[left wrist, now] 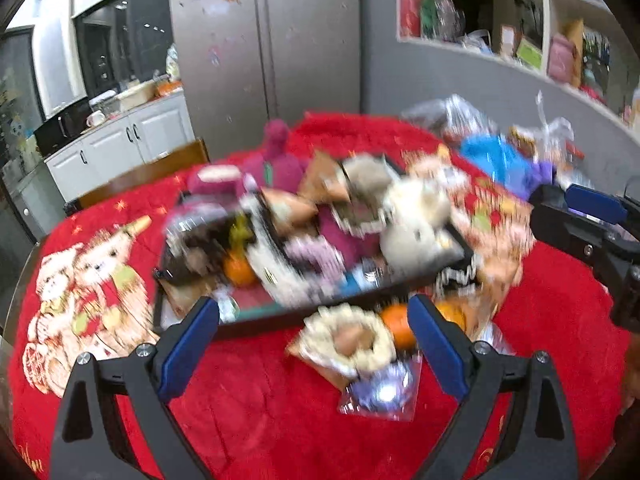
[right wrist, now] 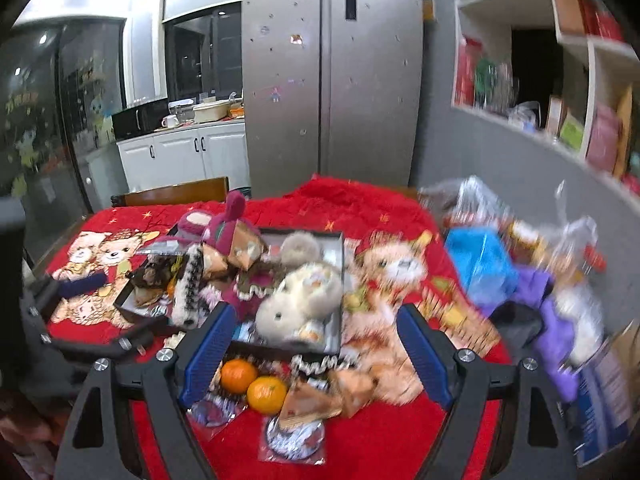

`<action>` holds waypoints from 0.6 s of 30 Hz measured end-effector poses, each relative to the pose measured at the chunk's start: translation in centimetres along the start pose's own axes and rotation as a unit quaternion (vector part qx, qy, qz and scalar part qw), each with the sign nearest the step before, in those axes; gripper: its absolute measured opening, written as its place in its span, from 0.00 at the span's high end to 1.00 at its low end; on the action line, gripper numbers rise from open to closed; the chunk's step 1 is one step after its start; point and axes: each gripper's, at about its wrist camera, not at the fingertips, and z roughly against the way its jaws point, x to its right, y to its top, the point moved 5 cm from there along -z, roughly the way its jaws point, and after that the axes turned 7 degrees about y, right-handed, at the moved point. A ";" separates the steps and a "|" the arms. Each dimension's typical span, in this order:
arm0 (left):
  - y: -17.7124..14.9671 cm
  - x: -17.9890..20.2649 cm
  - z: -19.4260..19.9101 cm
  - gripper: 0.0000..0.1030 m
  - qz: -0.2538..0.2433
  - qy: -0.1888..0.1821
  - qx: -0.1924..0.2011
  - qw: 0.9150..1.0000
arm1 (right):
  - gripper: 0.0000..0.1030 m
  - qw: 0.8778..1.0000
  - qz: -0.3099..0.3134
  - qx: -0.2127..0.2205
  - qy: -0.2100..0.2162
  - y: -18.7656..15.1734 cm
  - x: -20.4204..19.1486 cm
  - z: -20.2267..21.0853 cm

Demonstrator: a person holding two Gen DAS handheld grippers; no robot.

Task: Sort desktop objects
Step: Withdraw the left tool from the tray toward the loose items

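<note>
A black tray (right wrist: 280, 350) on the red cloth holds a heap of plush toys and packets, with a white plush (right wrist: 304, 304) at its near right corner. Two oranges (right wrist: 252, 384) and a wrapped snack (right wrist: 308, 400) lie in front of the tray. My right gripper (right wrist: 315, 312) hovers open above them, with nothing between its pads. My left gripper (left wrist: 313, 302) is also open and holds nothing. It hangs over a cream fluffy ring (left wrist: 348, 340), an orange (left wrist: 396, 324) and a purple foil packet (left wrist: 380, 392) on the cloth. Both views are blurred by motion.
A red plush tablecloth (left wrist: 248, 400) with cartoon bear prints covers the table. Blue and purple bags (right wrist: 492, 264) and clear plastic wrappers pile up at the table's right side. A wooden chair back (right wrist: 176, 194) stands at the far edge. Behind it are a fridge (right wrist: 332, 80) and wall shelves.
</note>
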 end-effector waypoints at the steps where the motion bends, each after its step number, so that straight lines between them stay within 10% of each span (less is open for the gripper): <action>1: -0.5 0.4 -0.4 0.06 -0.008 0.003 -0.004 1.000 | 0.18 1.000 -0.005 -0.005 0.007 -0.7 0.1 -0.3; 18: -4.3 1.1 -5.1 0.06 0.005 -0.033 -0.055 0.998 | 0.18 0.993 -0.037 -0.075 0.078 -7.5 0.8 -5.9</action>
